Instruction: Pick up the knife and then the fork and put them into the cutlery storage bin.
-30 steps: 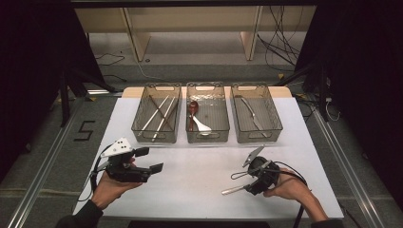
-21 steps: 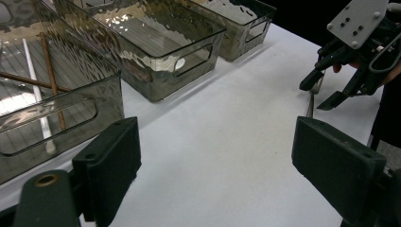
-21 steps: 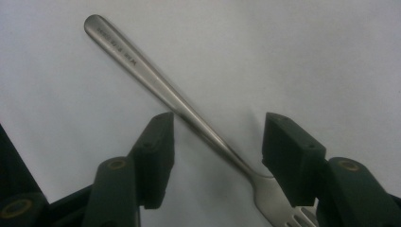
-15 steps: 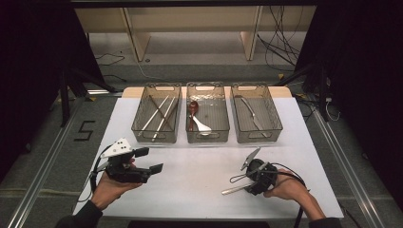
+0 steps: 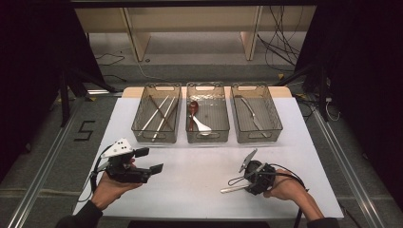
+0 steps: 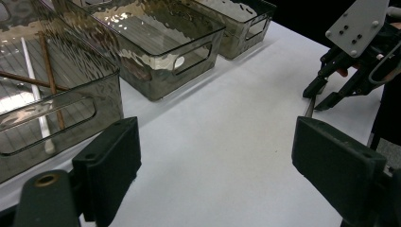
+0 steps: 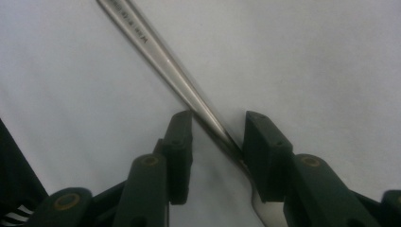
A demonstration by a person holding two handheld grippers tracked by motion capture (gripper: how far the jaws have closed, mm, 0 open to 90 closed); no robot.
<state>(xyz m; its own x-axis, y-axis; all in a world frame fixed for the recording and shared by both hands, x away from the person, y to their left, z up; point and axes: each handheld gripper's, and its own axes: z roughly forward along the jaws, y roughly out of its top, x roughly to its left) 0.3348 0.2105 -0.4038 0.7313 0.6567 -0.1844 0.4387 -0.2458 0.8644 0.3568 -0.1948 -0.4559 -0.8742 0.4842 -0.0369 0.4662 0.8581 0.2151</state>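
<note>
A silver metal utensil (image 5: 230,189) lies flat on the white table (image 5: 199,161) at the front right; its handle (image 7: 161,61) runs diagonally between the jaws in the right gripper view. My right gripper (image 5: 247,184) points down over it. Its jaws have just been closing and stand on either side of the handle, with a gap still showing at the left pad (image 7: 182,142). My left gripper (image 5: 149,160) hovers at the front left, wide open with nothing between its pads (image 6: 111,161). In the left gripper view, the right gripper (image 6: 321,94) shows at far right.
Three clear smoky bins stand in a row at the back: the left bin (image 5: 157,135) holds chopsticks, the middle bin (image 5: 207,137) a red spoon and a white spoon, the right bin (image 5: 259,137) a metal utensil. Bare tabletop lies between the bins and both hands.
</note>
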